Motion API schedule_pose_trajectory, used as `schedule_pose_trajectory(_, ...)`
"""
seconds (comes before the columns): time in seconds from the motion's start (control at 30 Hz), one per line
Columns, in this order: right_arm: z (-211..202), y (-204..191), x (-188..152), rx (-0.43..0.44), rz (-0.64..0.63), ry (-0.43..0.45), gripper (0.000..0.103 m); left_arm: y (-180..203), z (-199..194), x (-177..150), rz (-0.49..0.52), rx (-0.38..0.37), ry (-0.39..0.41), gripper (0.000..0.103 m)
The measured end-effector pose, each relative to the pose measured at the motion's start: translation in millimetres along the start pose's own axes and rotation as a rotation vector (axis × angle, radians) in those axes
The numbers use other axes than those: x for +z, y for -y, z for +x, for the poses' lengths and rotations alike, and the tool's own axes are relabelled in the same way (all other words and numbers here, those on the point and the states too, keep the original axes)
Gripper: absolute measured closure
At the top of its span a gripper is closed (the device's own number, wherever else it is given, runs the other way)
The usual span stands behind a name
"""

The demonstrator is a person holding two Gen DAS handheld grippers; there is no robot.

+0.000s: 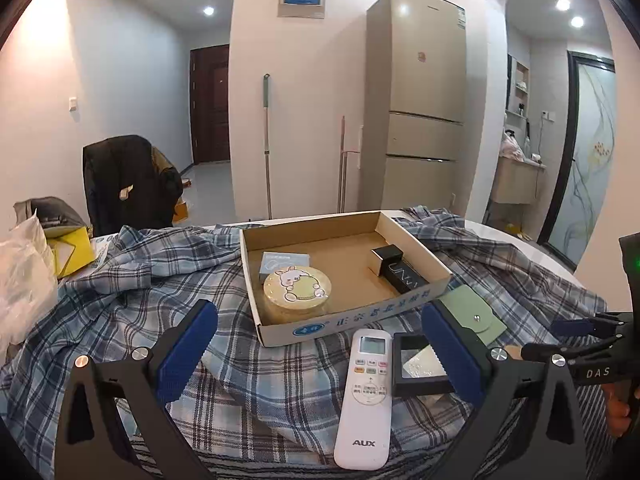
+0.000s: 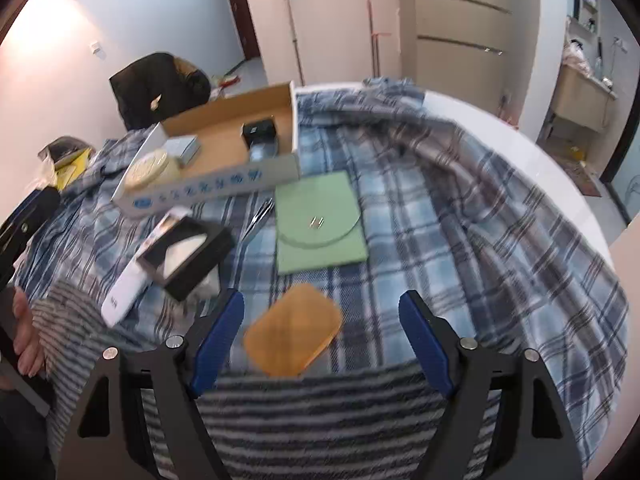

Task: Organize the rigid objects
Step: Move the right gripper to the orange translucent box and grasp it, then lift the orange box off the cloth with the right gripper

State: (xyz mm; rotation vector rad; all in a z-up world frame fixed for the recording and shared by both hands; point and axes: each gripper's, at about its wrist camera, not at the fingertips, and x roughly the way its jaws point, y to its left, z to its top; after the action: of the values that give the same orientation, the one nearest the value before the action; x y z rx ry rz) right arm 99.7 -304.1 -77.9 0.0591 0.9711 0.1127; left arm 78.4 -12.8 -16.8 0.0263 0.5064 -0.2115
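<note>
A shallow cardboard box sits on a plaid cloth and holds a round rabbit tin, a pale blue packet and a black box. In front of it lie a white AUX remote, a black framed case and a green pouch. My left gripper is open and empty, above the remote and case. My right gripper is open and empty, with an orange rounded lid lying between its fingers.
The plaid cloth covers a white table. Plastic bags and a yellow box lie at the left. A chair with a dark jacket stands behind. The right gripper shows at the left wrist view's right edge.
</note>
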Motion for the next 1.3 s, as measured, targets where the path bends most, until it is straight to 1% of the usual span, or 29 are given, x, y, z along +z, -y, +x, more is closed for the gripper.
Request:
schedule_pose_trajectory(0.1, 2, -1, -6, -0.003, -0.003, -0.024, 0.024, 0, -1, 0, 0.018, 0.01, 0.004, 0.0)
schedule_pose_trajectory(0.13, 2, -1, -8, 0.002, 0.005, -0.03, 0.024, -2, -2, 2, 0.009, 0.011, 0.009, 0.0)
schedule_pose_trajectory(0.27, 9, -6, -10, 0.0, 0.004, -0.056, 0.029, -16, -2, 3, -0.076, -0.027, -0.009, 0.0)
schedule_pose_trajectory(0.37, 16, -15, -8, 0.015, -0.011, -0.078, 0.03, -13, -2, 2, -0.046, 0.0, -0.003, 0.0)
schedule_pose_trajectory(0.5, 27, -33, -8, 0.028, -0.064, -0.112, 0.03, -6, -3, 0, -0.017, -0.009, -0.003, 0.0)
schedule_pose_trajectory(0.6, 32, -42, -8, 0.031, -0.083, -0.116, 0.03, -4, -3, -2, 0.0, 0.013, -0.001, 0.0)
schedule_pose_trajectory(0.67, 36, -46, -6, 0.016, -0.094, -0.112, 0.036, -3, -2, -2, 0.0, 0.006, -0.004, 0.0)
schedule_pose_trajectory(0.73, 41, -49, -2, 0.005, -0.101, -0.114, 0.045, -2, -2, -3, 0.005, 0.003, -0.008, 0.0)
schedule_pose_trajectory(0.77, 43, -50, -1, 0.003, -0.104, -0.118, 0.047, -1, -1, -3, 0.01, 0.003, -0.008, 0.0)
schedule_pose_trajectory(1.0, 41, -45, -7, -0.007, -0.111, -0.128, 0.049, 1, 1, -5, 0.02, 0.006, -0.018, 0.0)
schedule_pose_trajectory(1.07, 41, -42, -9, -0.024, -0.119, -0.124, 0.06, 0, 1, -5, 0.019, 0.007, -0.017, 0.0)
schedule_pose_trajectory(1.13, 39, -41, -10, -0.051, -0.142, -0.118, 0.061, 0, 1, -5, 0.017, 0.013, -0.016, 0.0)
schedule_pose_trajectory(1.23, 38, -34, -8, -0.025, -0.127, -0.122, 0.061, -1, 1, -5, 0.012, 0.016, -0.017, 0.0)
schedule_pose_trajectory(1.3, 39, -30, -7, -0.027, -0.113, -0.124, 0.061, -1, 2, -6, 0.014, 0.021, -0.019, 0.0)
